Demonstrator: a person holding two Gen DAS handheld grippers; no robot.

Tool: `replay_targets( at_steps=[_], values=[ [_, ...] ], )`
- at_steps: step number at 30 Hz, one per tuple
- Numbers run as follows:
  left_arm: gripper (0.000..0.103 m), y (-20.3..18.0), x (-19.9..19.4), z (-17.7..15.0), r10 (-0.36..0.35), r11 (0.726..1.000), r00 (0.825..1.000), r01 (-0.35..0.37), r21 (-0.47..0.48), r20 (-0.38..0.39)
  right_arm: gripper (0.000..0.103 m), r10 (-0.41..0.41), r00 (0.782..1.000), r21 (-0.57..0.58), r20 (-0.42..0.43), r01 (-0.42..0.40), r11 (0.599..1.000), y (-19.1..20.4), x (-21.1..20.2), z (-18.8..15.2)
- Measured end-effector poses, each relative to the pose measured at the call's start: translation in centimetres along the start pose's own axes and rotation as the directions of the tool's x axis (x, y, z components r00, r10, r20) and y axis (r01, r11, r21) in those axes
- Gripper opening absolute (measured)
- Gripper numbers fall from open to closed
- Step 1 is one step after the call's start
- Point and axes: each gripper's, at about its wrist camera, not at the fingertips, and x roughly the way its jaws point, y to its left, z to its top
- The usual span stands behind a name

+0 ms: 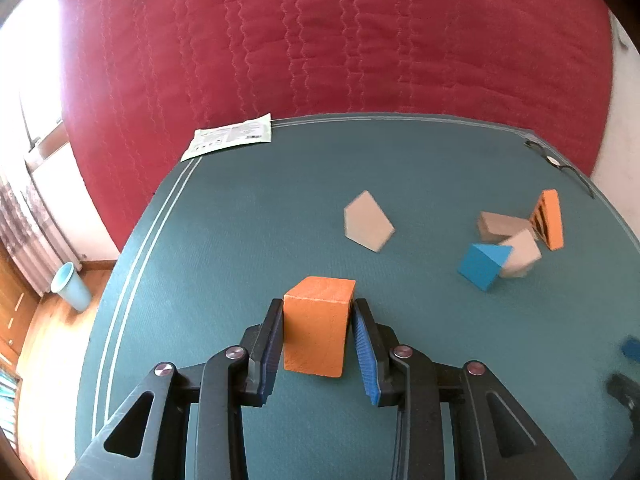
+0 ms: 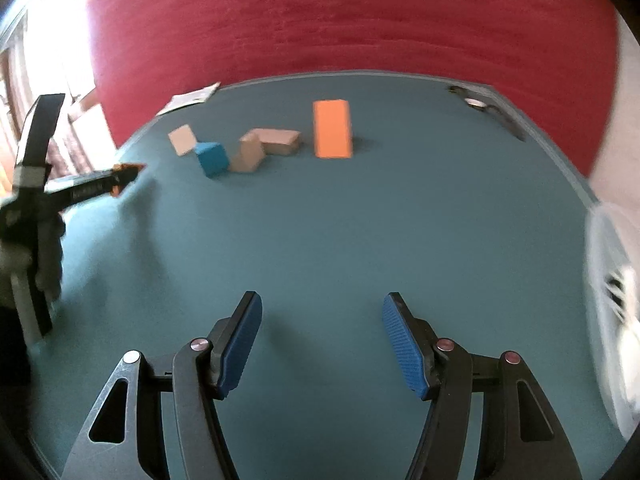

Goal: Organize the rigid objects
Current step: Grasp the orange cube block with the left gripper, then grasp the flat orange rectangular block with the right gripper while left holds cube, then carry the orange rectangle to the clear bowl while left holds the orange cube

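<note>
Left gripper (image 1: 318, 322) jaws clamped on an orange block (image 1: 317, 326), blue pads pressed to both its sides, over the teal worktop (image 1: 240, 220). Right gripper (image 2: 322, 322) jaws spread apart, nothing between them, just bare worktop below.

Further out in the left wrist view: a tan wedge block (image 1: 367, 221) lying alone mid-worktop. To its right a cluster: blue prism (image 1: 482, 266) touching a pale cube (image 1: 520, 256), a tan block (image 1: 502, 226) behind, and a tall orange block (image 1: 550, 220) standing upright just beside them. Right wrist view is motion-blurred; same cluster visible past the open jaws.

Far edge of worktop: a white printed packet (image 1: 228, 136) at the left corner, overhanging onto the red quilted bed (image 1: 340, 40) beyond. Black eyeglasses (image 1: 558, 162) at the far right corner. Light blue bin (image 1: 70, 286) on the wooden floor, left.
</note>
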Motion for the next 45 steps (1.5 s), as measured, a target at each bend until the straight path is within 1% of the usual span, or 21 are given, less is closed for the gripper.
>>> replay_targets(
  at_steps=[4,7,10,16,21,27,29,31,32,34,39,45],
  values=[
    [0.036,-0.7,-0.3,-0.5,-0.011,1.000,1.000,0.011,0.011,-0.003,0.060,0.050,0.999,-0.019,0.001,-0.050,0.999,1.2,2.1,2.2],
    [0.036,-0.9,-0.4,-0.6,-0.017,1.000,1.000,0.017,0.009,-0.005,0.057,0.052,0.999,-0.047,0.002,-0.052,0.998,1.8,3.6,3.7],
    [0.036,-0.7,-0.7,-0.5,-0.029,1.000,1.000,0.029,-0.002,0.000,0.055,0.027,1.000,-0.053,0.004,-0.027,0.998,1.6,4.7,5.1],
    [0.036,-1.2,-1.0,-0.4,-0.044,0.999,0.999,0.044,0.004,0.003,0.053,-0.022,1.000,-0.002,0.009,0.022,1.000,-0.4,6.7,8.0],
    [0.036,-1.8,-1.1,-0.3,-0.055,0.998,0.998,0.055,0.020,0.003,0.051,-0.054,0.998,-0.001,0.016,0.054,0.999,-0.4,8.9,10.6],
    [0.036,-2.3,-1.1,-0.3,-0.060,0.998,0.998,0.061,0.030,-0.007,0.047,-0.073,0.997,0.006,0.009,0.073,0.997,-0.3,10.6,12.3],
    [0.036,-2.5,-1.3,-0.4,-0.063,0.997,0.998,0.063,0.032,-0.009,0.041,-0.091,0.996,0.005,0.003,0.091,0.996,-0.5,11.0,12.6],
    [0.036,-2.6,-1.3,-0.4,-0.066,0.997,0.998,0.066,0.033,-0.009,0.038,-0.098,0.995,0.008,0.005,0.098,0.995,-0.6,11.1,12.7],
    [0.036,-2.7,-1.4,-0.4,-0.066,0.997,0.998,0.066,0.033,-0.010,0.034,-0.099,0.995,0.012,0.006,0.099,0.995,-0.7,11.0,12.7],
    [0.036,-2.7,-1.3,-0.4,-0.066,0.997,0.998,0.067,0.032,-0.012,0.031,-0.099,0.995,0.020,0.007,0.099,0.995,-0.8,10.9,12.6],
    [0.036,-2.8,-1.3,-0.4,-0.065,0.997,0.998,0.065,0.027,-0.015,0.031,-0.096,0.995,0.020,0.008,0.095,0.995,-1.1,10.3,12.0],
    [0.036,-3.3,-1.5,-0.5,-0.066,0.997,0.998,0.066,0.028,-0.013,0.031,-0.081,0.997,0.028,0.011,0.081,0.996,-1.5,8.9,10.5]
  ],
)
